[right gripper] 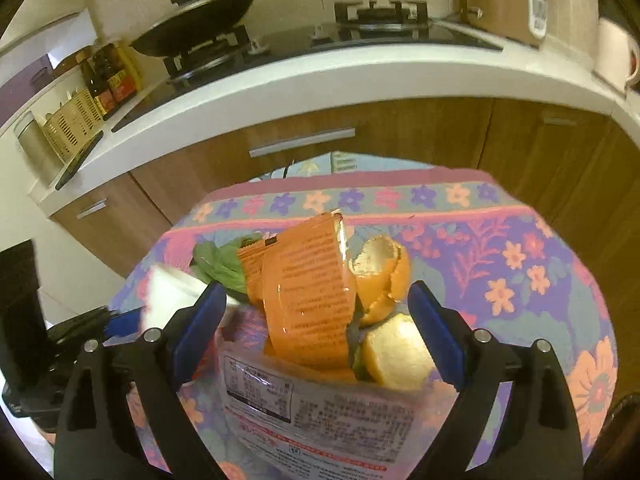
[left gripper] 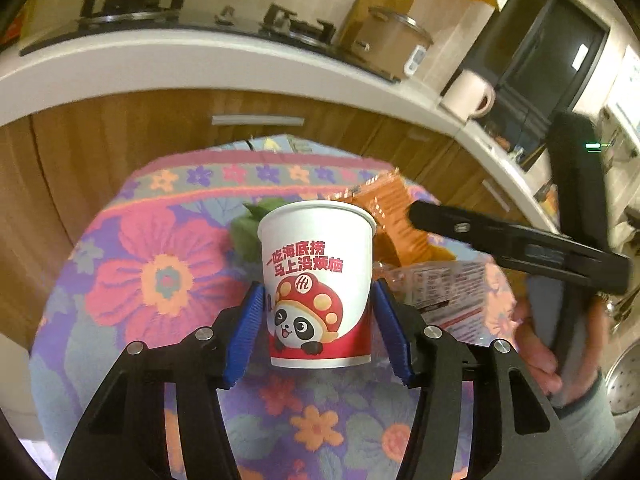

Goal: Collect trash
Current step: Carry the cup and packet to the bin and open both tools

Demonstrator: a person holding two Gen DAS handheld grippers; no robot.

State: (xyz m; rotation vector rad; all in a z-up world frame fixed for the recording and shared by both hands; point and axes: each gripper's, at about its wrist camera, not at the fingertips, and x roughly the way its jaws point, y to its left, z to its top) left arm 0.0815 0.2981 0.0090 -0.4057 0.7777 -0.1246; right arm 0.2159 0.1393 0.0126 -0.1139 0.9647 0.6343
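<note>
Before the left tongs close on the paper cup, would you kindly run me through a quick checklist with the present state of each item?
1. Paper cup upright on the flowered tablecloth: ok.
2. Cup centred between the left tongs: ok; one blue pad stands on each side.
3. Pads touching the cup wall: cannot tell; they look very close.
4. Cup empty: cannot tell; its inside is hidden.
5. Right tongs free: ok; open over the orange wrapper, holding nothing.
6. Other trash clear of the cup: not ok; the green leaf and the wrapper lie right behind it, the clear printed bag beside it.
</note>
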